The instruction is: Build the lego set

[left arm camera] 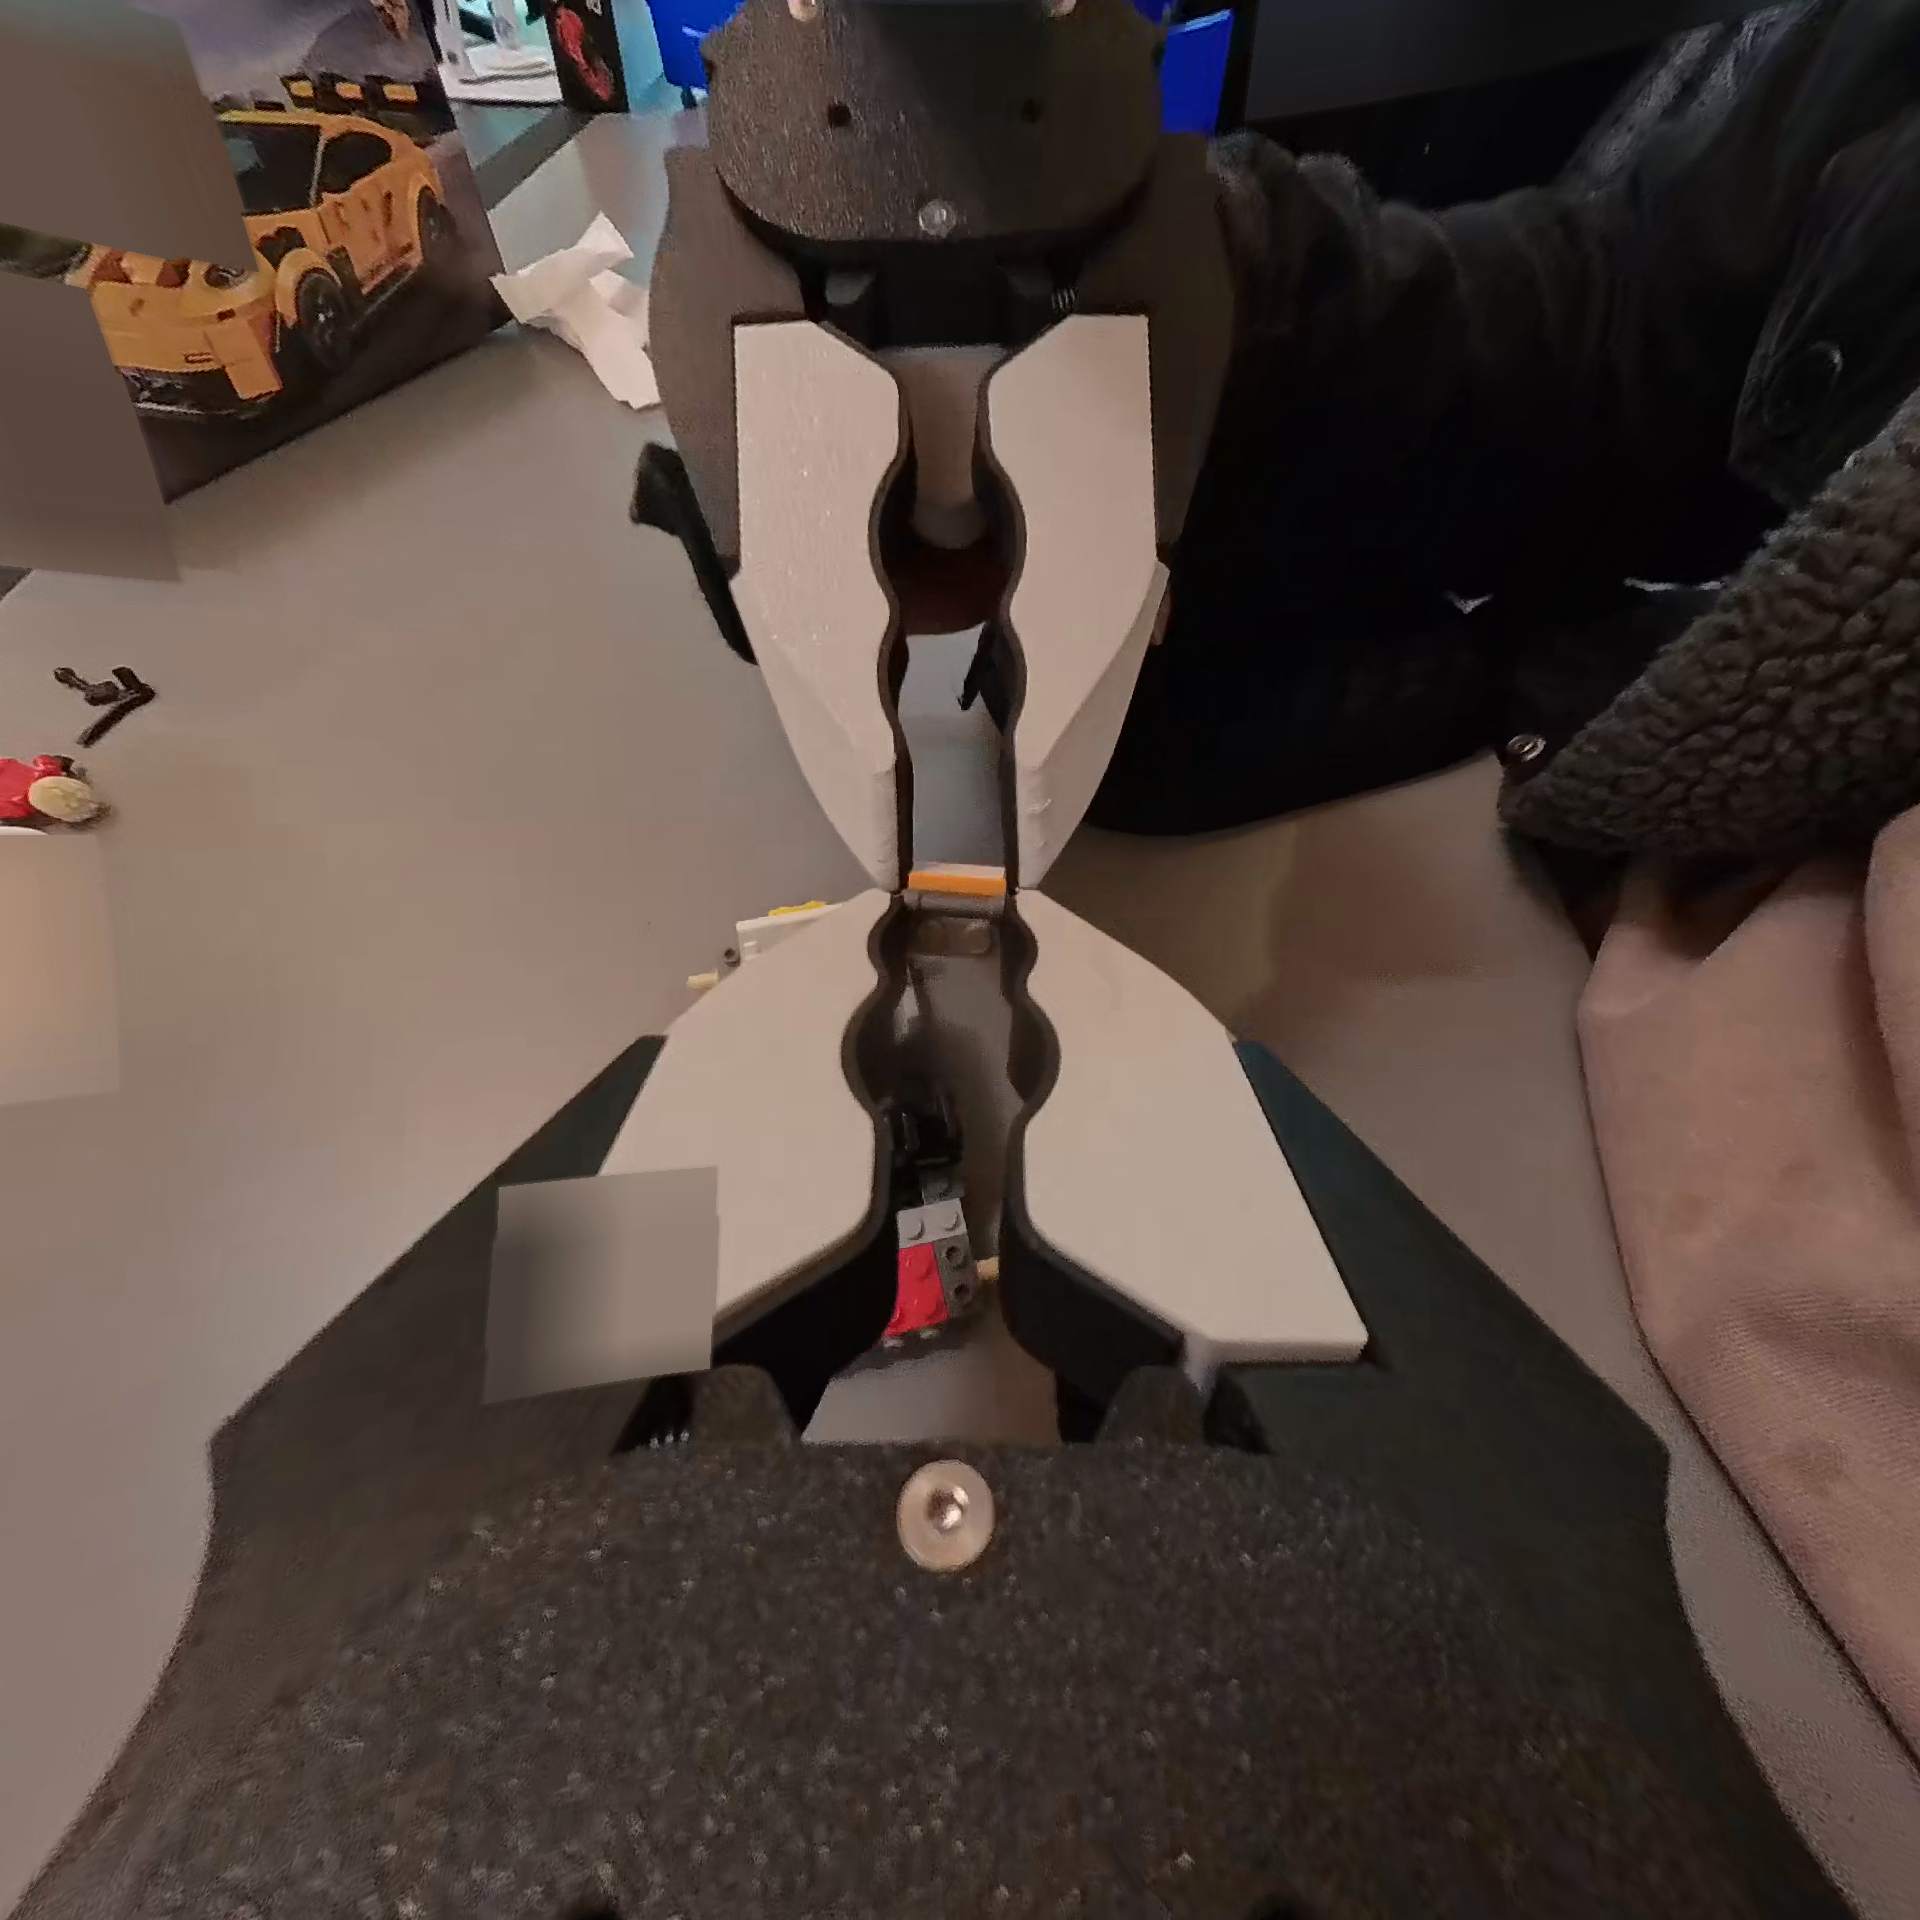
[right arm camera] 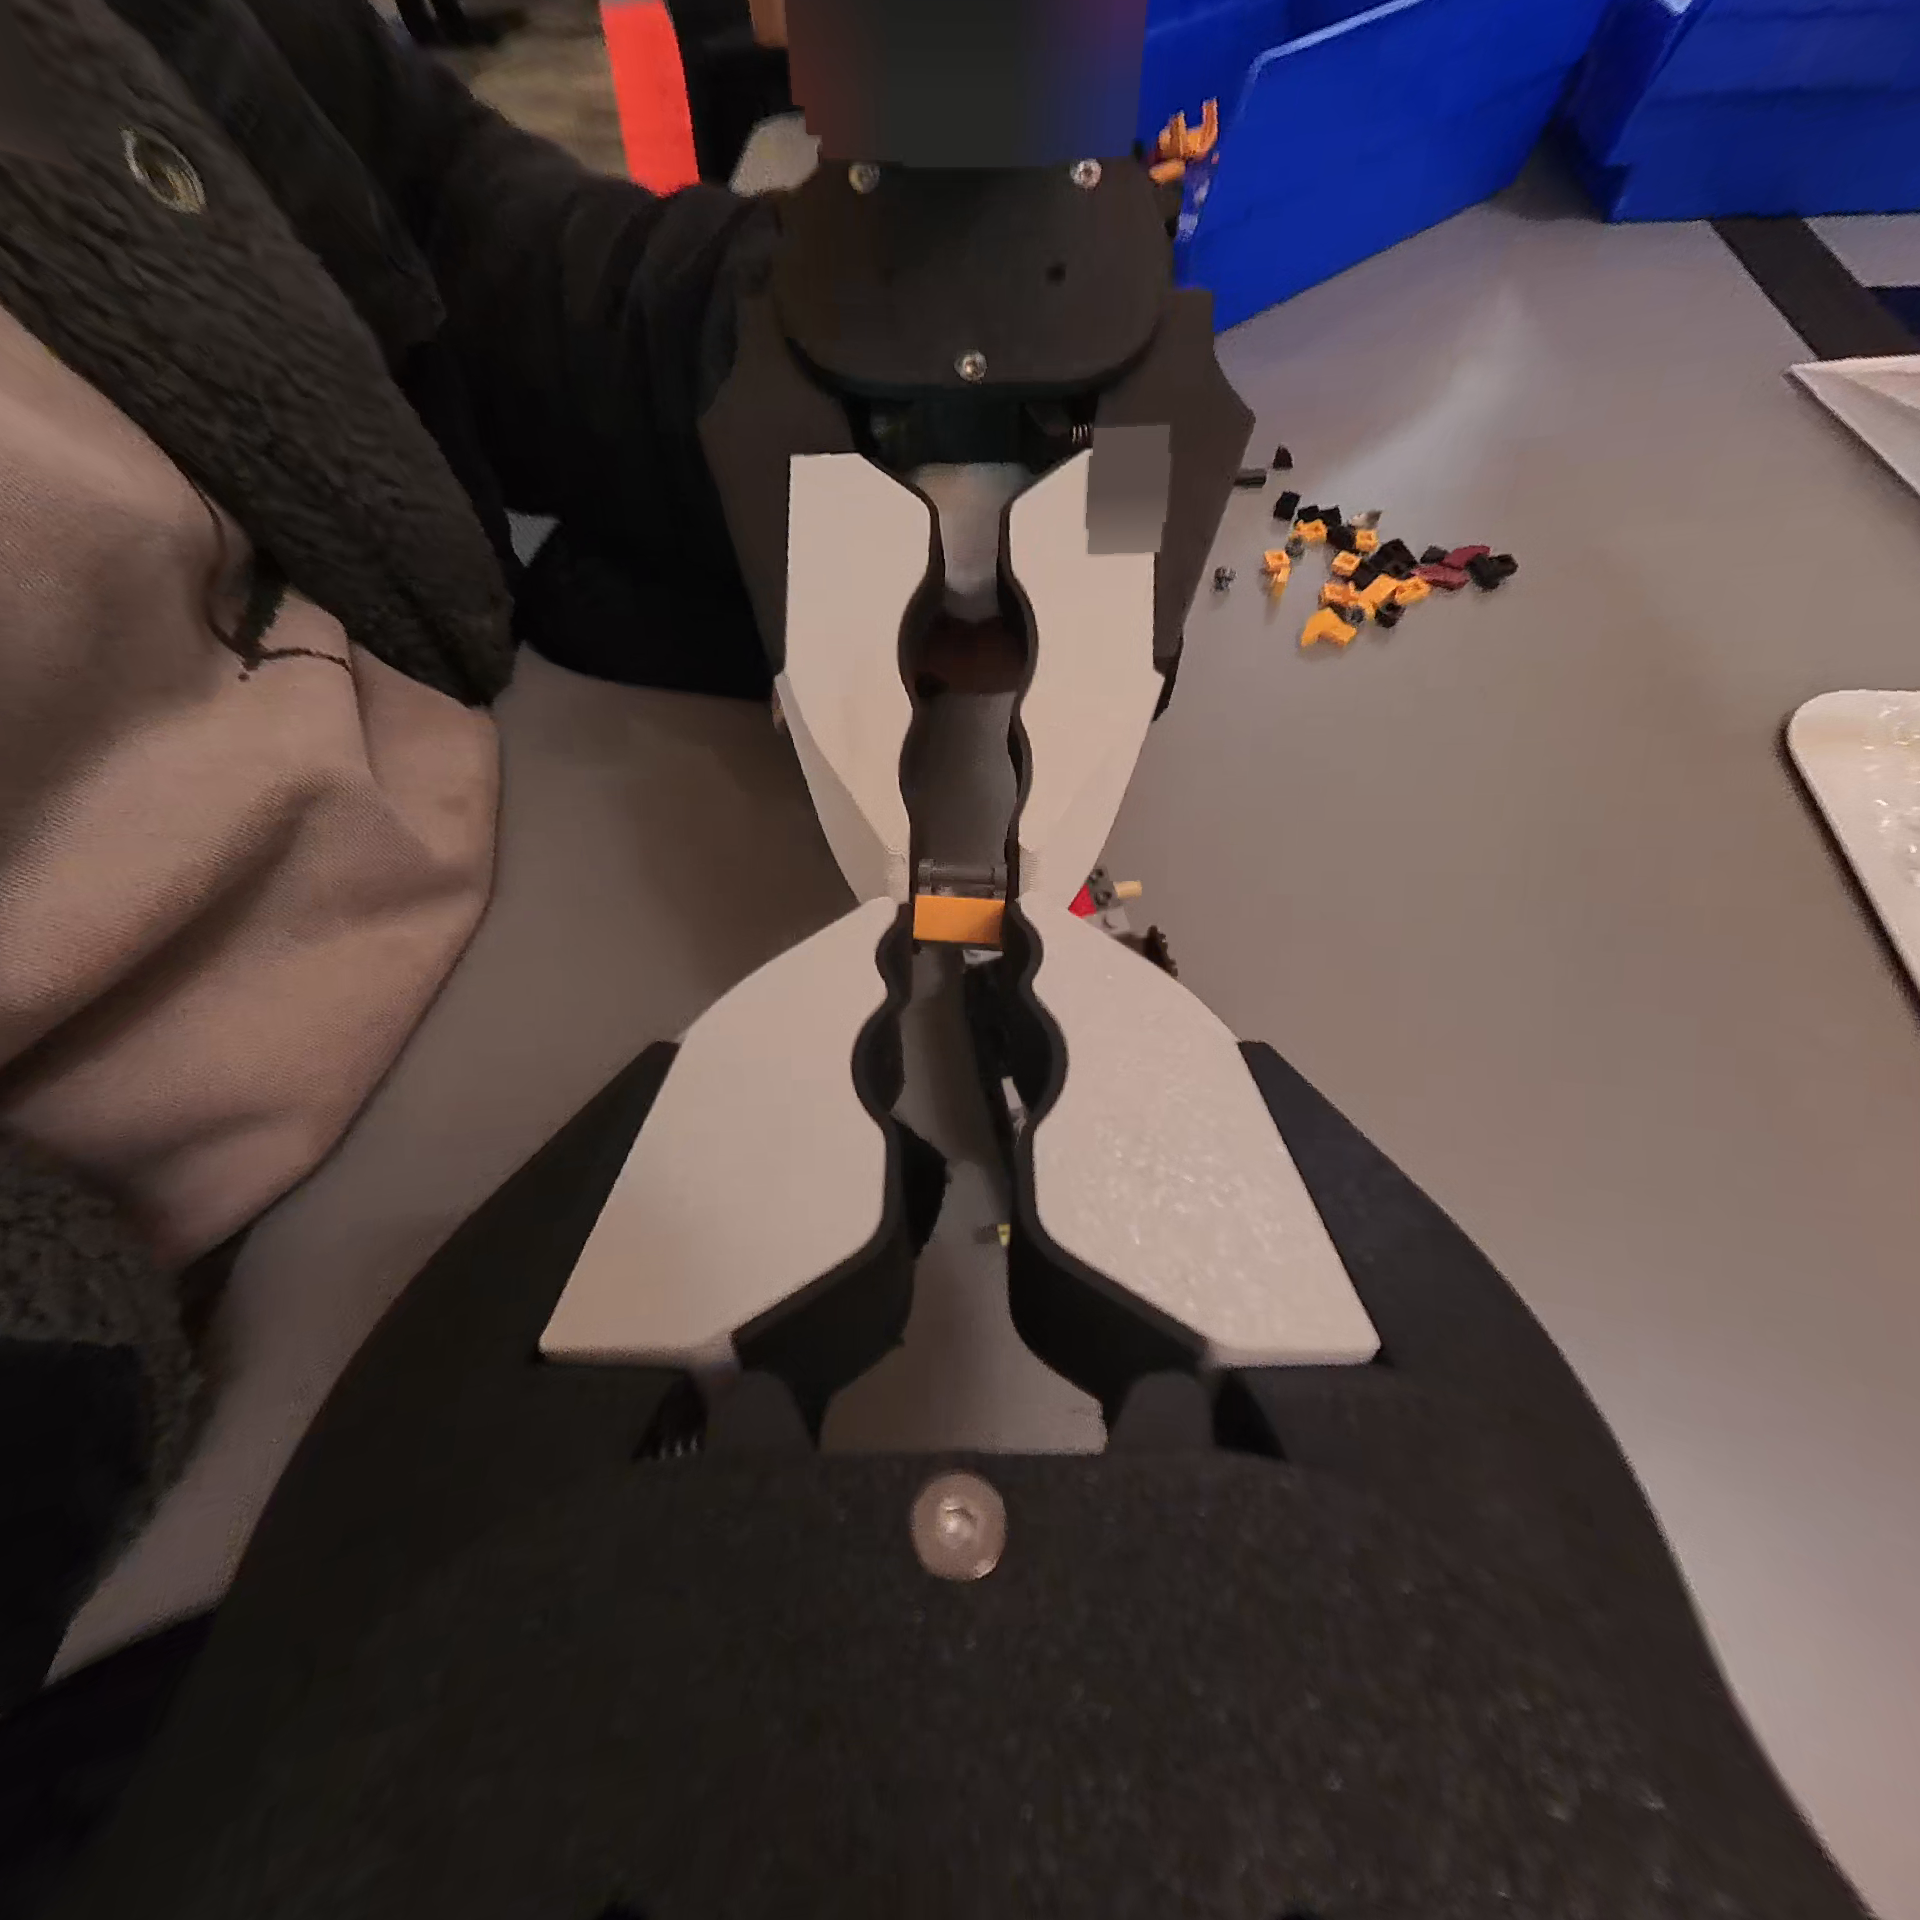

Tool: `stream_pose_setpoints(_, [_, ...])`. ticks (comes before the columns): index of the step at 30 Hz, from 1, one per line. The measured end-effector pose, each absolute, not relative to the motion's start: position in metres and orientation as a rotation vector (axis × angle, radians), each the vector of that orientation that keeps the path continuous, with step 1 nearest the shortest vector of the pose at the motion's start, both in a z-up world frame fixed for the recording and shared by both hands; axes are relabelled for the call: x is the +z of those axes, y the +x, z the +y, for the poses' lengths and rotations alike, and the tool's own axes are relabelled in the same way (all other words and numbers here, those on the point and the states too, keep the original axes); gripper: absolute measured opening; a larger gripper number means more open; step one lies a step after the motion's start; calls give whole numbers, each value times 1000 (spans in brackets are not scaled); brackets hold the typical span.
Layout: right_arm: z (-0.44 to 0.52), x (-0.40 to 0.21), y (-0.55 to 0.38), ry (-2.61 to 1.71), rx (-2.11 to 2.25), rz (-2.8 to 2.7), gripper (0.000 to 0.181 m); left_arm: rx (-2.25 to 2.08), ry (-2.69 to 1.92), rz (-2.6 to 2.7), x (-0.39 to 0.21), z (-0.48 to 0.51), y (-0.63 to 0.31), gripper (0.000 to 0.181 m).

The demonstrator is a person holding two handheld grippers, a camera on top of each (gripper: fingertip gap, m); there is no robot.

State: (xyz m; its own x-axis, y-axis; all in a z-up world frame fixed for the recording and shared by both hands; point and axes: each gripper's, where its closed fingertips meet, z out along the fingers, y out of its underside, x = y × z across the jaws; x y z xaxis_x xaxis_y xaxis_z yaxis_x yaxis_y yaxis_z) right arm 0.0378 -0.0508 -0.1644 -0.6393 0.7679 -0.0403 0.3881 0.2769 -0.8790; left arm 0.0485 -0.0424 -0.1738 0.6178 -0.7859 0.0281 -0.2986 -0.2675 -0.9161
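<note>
My two grippers meet tip to tip above the grey table. My left gripper is shut on a small grey hinge piece, which also shows in the right wrist view. My right gripper is shut on a small orange piece, seen from the other side in the left wrist view. The orange piece touches the grey piece. A partly built red, grey and black assembly lies on the table under my left gripper.
The set's box with a yellow car and crumpled white paper stand at far left. Loose orange, black and dark red pieces, blue bins and a white tray are at right. A person's sleeves border the table. The tips of both grippers are at nearly the same place.
</note>
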Motion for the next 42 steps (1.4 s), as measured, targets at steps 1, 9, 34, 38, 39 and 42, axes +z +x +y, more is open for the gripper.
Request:
stream_pose_setpoints(1, [-51,-166,38,-1047,1292,-2168,16,-592,-1844,884,-176,-43,49,16])
stream_pose_setpoints(9, [-50,-167,44,-1037,1345,-2095,15,-613,-1818,893,-174,-45,54,24])
stream_pose_setpoints(34, [-39,-179,43,-1020,1317,-2087,15,-535,-1896,875,-186,-39,45,15])
stream_pose_setpoints(38, [-42,-179,40,-1016,1251,-2108,20,-453,-1943,928,-196,-39,45,15])
stream_pose_setpoints(39, [-42,-184,40,-1019,1211,-2131,20,-454,-1936,933,-195,-40,46,15])
stream_pose_setpoints(42, [-44,-190,40,-1026,1194,-2157,16,-435,-1933,944,-194,-40,46,15])
